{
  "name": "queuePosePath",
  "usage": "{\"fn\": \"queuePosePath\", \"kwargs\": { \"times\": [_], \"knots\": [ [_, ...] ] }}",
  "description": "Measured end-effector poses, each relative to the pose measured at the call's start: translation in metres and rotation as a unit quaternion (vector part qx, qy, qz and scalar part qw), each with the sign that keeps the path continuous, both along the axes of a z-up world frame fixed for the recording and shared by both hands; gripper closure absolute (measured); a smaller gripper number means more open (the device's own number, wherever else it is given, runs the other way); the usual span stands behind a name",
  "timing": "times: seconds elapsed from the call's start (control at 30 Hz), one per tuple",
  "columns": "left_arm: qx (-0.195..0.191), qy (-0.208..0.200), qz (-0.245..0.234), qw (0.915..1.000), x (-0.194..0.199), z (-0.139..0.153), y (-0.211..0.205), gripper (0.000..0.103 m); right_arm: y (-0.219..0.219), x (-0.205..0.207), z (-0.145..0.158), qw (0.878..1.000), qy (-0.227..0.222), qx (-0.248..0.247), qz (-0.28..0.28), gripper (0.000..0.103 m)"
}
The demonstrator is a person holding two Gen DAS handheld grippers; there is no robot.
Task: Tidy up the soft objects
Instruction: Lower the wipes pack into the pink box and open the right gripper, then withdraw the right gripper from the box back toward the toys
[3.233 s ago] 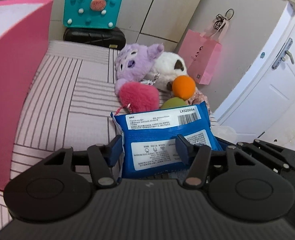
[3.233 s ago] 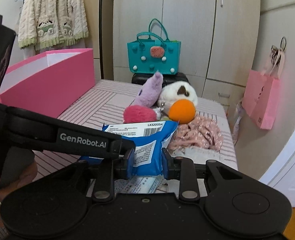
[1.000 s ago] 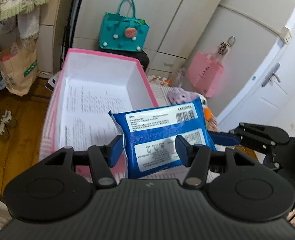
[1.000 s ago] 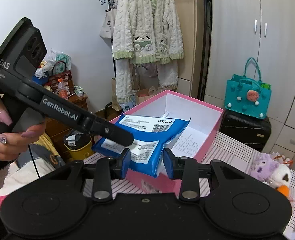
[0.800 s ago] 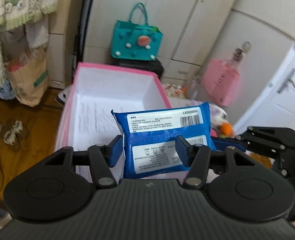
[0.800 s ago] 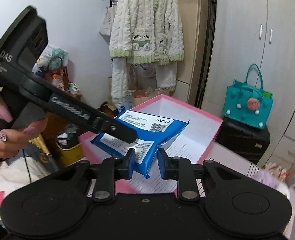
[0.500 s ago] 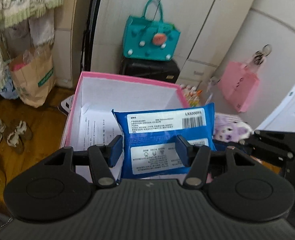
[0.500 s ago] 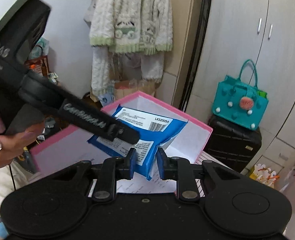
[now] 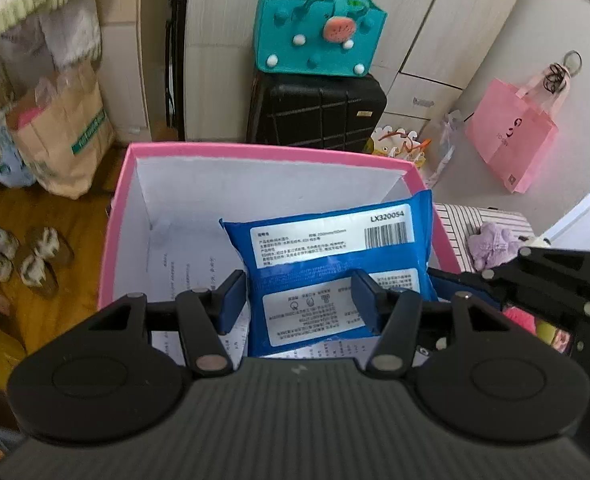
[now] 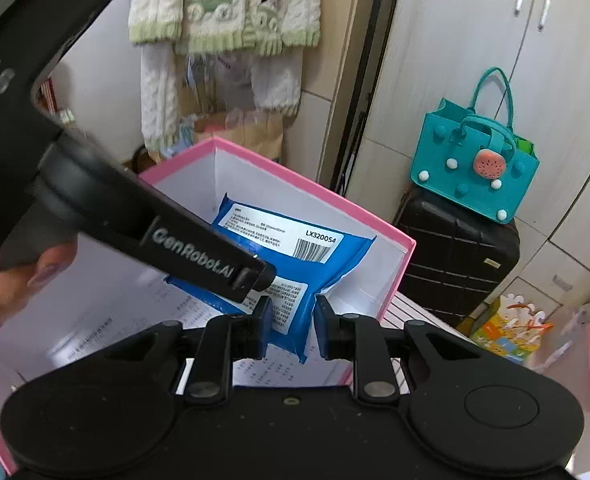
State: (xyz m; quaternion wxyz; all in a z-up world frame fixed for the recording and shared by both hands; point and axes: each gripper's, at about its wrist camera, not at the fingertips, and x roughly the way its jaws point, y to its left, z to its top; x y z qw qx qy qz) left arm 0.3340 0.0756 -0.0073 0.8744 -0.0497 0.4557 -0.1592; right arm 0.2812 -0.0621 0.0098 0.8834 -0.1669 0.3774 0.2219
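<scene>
While the left gripper and the right gripper both clamp the blue packet, it hangs over the pink box.

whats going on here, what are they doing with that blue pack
A person is holding a blue soft pack with two handheld tools at once. The left tool has the pack between its fingers, and the right tool is clamped on one corner, its jaws having just closed further. The pack is over the open pink box, which has only printed paper on its floor, and has not been let go. The plush toys lie on the striped surface beside the box.
</scene>
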Motion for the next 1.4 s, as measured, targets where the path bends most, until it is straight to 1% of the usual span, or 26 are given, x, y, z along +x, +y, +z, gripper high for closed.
{"fn": "queuePosePath", "kwargs": {
  "times": [0.07,0.13,0.23,0.3,0.4,0.53,0.7,0.8,0.87,1.07,1.23,1.3,1.4],
  "knots": [
    [-0.011,0.014,0.005,0.9998,0.006,-0.004,0.003,0.046,0.004,0.001,-0.001,1.0,0.005,-0.018,0.001,0.076],
    [-0.01,0.018,0.005,0.9998,0.008,-0.006,0.003,0.046,0.007,0.005,-0.001,1.0,0.012,-0.028,-0.003,0.076],
    [0.005,0.011,0.007,0.9999,0.007,-0.007,-0.001,0.048,0.011,0.006,-0.003,0.999,0.008,-0.043,-0.007,0.076],
    [0.004,0.009,0.01,0.9999,0.008,-0.007,-0.002,0.048,0.012,0.006,-0.004,0.999,0.002,-0.051,-0.008,0.075],
    [0.0,0.01,0.019,0.9998,0.009,-0.01,0.002,0.048,0.008,0.004,-0.002,0.999,-0.003,-0.041,-0.01,0.076],
    [0.009,-0.006,0.017,0.9998,0.003,-0.008,0.001,0.046,0.003,0.0,0.003,0.999,-0.013,-0.029,-0.013,0.076],
    [0.012,-0.013,0.0,0.9998,-0.014,0.003,0.003,0.046,-0.011,-0.014,0.012,1.0,-0.003,0.002,-0.018,0.076],
    [0.029,-0.029,-0.004,0.9991,-0.027,0.013,0.005,0.046,-0.019,-0.023,0.018,0.999,0.014,0.026,-0.019,0.075],
    [0.032,-0.033,-0.009,0.9989,-0.034,0.02,0.007,0.046,-0.023,-0.03,0.023,0.999,0.025,0.042,-0.017,0.075],
    [0.044,-0.05,-0.033,0.9972,-0.068,0.045,0.005,0.045,-0.026,-0.056,0.044,0.997,0.038,0.074,-0.008,0.075],
    [0.058,-0.052,-0.054,0.9955,-0.1,0.061,0.004,0.044,-0.026,-0.083,0.06,0.996,0.033,0.079,0.002,0.072],
    [0.061,-0.051,-0.062,0.9949,-0.113,0.067,0.005,0.041,-0.027,-0.094,0.066,0.996,0.033,0.079,0.005,0.071],
    [0.063,-0.051,-0.07,0.9943,-0.131,0.076,0.01,0.04,-0.029,-0.107,0.074,0.996,0.036,0.082,0.009,0.071]
  ]
}}
